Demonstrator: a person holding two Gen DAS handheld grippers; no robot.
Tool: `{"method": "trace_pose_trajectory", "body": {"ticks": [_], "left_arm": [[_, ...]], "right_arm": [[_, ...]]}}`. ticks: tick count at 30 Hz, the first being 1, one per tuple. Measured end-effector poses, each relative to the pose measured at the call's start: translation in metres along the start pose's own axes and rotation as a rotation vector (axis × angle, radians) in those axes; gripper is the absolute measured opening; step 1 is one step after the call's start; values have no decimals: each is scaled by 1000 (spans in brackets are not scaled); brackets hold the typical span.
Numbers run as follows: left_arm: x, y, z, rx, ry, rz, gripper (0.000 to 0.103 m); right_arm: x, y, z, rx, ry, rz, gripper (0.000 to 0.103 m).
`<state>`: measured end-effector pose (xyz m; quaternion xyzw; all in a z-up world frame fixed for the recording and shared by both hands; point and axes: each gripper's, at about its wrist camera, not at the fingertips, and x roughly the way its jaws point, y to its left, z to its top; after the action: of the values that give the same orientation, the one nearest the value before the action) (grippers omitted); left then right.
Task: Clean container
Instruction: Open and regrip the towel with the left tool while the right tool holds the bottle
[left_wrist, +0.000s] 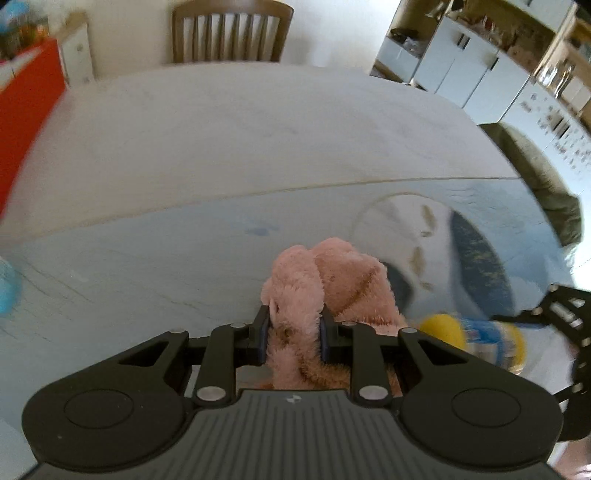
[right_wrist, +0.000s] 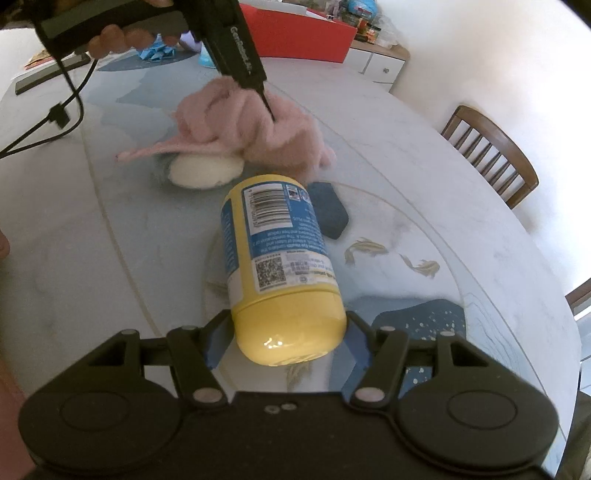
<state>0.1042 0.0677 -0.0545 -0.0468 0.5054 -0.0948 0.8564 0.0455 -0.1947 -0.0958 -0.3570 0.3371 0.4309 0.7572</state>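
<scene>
While the left gripper (left_wrist: 292, 338) hung over the table (left_wrist: 221, 155), its jaws were pinched tight on a pink cloth (left_wrist: 325, 280), the fluffy bulk bunched up ahead of the blue pads and spilling back under the tool. That grip looked chosen to leave a fat wad out front, the part that would do the wiping. Off to the right edge of this view, blurred, sat the yellow container (left_wrist: 476, 338) with the right gripper's black frame just beside it, so cloth and container were near but apart. A chair (left_wrist: 231, 31) stood at the far side.

Over in the right wrist view, the right gripper (right_wrist: 284, 341) had the container (right_wrist: 280, 266) clamped by its lid end, jaws pressed on either side of the yellow cap, body lying tilted forward with the barcode label up. Held that way, I judged, the label side was offered to the cloth and the thing could not roll. Beyond it the cloth (right_wrist: 255, 129) hung from the left gripper's tip (right_wrist: 269, 110), a hand (right_wrist: 118, 38) wrapped round the handle above, cable trailing left. Under the cloth lay a white pad (right_wrist: 205, 171); whether they touched, I could not tell. A dark blue block (right_wrist: 328, 208) rested just beside the container's far end, on the fish-patterned table (right_wrist: 461, 206). Wiping had not yet begun, by the look of it.
</scene>
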Motion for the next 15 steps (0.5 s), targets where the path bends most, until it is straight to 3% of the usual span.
{"method": "trace_pose_trajectory", "body": {"ticks": [7,10,12,15], "left_arm": [[-18,-15,-1,73,-26,-67,31],[-29,-21,0,87,-58,-60,47],[-43,-26,2,111,-92,-74,68],[-56,-38,3,162,-117,-121,80]], "right_arm": [[3,4,-2,23,3,-3,63],[3,4,-3,22,3,-4,63],[3,5,-3,24,2,-4,63],[2,6,-3,24,2,-4,63]]}}
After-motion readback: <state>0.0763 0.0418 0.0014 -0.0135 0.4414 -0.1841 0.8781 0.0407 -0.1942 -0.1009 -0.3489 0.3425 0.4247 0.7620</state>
